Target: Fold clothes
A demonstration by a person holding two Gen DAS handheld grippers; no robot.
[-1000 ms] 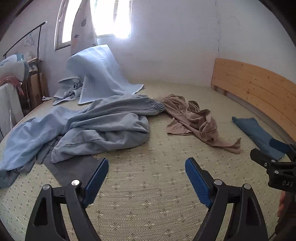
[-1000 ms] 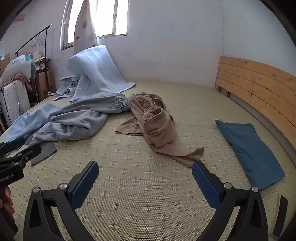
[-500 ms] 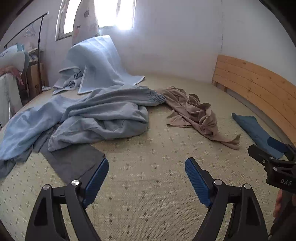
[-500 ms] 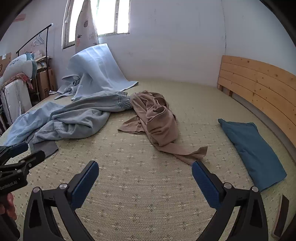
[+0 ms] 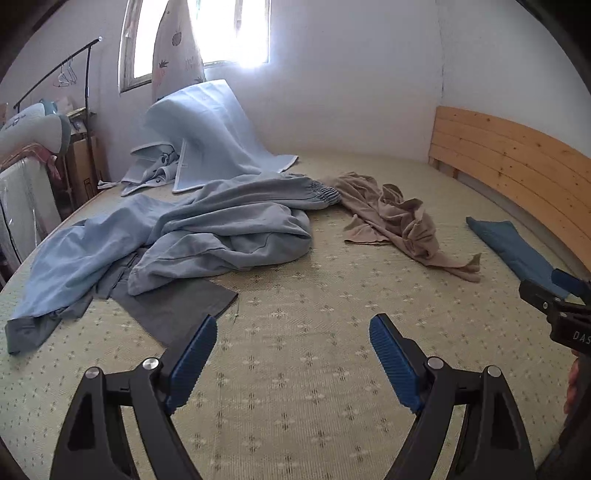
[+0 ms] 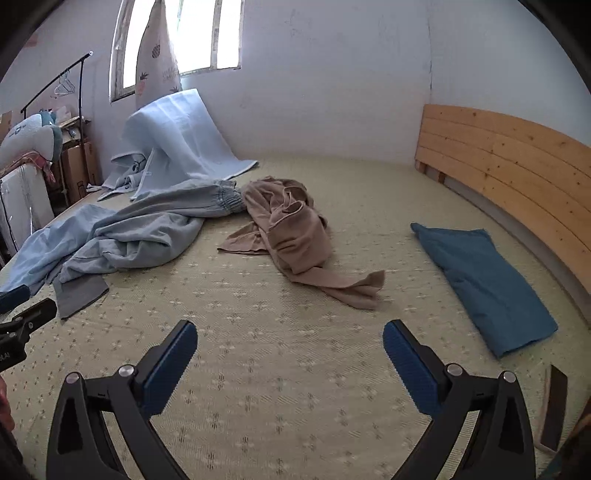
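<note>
Bedroom, daylit from one window.
White walls (image 6: 332, 92); bright window (image 5: 229, 33) with patterned curtain (image 5: 173, 48); wooden headboard (image 6: 509, 162) at right; woven mat (image 6: 295, 369) covers bed; clothes rack (image 5: 74, 62) at left.

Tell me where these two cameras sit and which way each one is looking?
Left wrist view: sits on the left gripper, looking forward over the mat at the light blue clothes pile; its open fingers show, with the right gripper at the right edge.
Right wrist view: sits on the right gripper, facing the tan garment and folded blue cloth; its open fingers show, with the left gripper at the left edge.
Shared: both face the window wall and see the same clothes and wooden headboard.
</note>
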